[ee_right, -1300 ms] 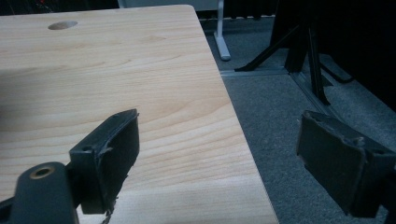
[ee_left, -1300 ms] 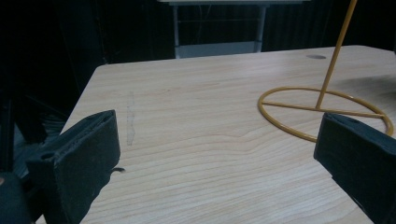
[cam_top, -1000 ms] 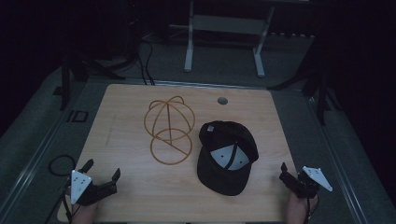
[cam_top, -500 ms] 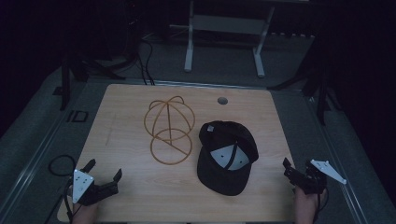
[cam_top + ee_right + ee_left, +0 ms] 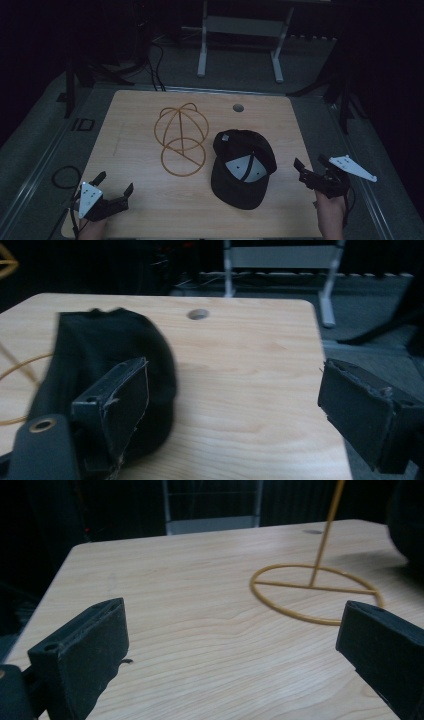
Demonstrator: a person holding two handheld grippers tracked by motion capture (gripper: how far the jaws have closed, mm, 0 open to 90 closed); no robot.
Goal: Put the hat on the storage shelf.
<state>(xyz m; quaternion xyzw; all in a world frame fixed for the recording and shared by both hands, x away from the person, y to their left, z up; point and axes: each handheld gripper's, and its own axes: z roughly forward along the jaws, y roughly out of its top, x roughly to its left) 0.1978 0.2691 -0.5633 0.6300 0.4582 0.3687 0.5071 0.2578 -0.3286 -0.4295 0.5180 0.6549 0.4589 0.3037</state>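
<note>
A black cap (image 5: 243,167) lies upside down right of the table's middle, its pale inner lining facing up; in the right gripper view the cap (image 5: 110,365) lies ahead at the left. A gold wire cap stand (image 5: 181,136) stands left of it, and its ring base (image 5: 312,592) lies on the wood ahead in the left gripper view. My left gripper (image 5: 114,183) hovers open at the near left corner, nothing between its jaws. At the right edge, my right gripper (image 5: 310,164) is open and empty, a short way right of the cap.
The light wooden table (image 5: 135,115) has a round cable hole (image 5: 238,107) near its far edge. A grey metal stand (image 5: 240,30) is on the floor behind the table. Dark floor and cables surround it.
My right gripper has drifted right, toward the table's right edge, and farther from the cap. The left gripper has stayed nearly still. The cap and the stand have not moved.
</note>
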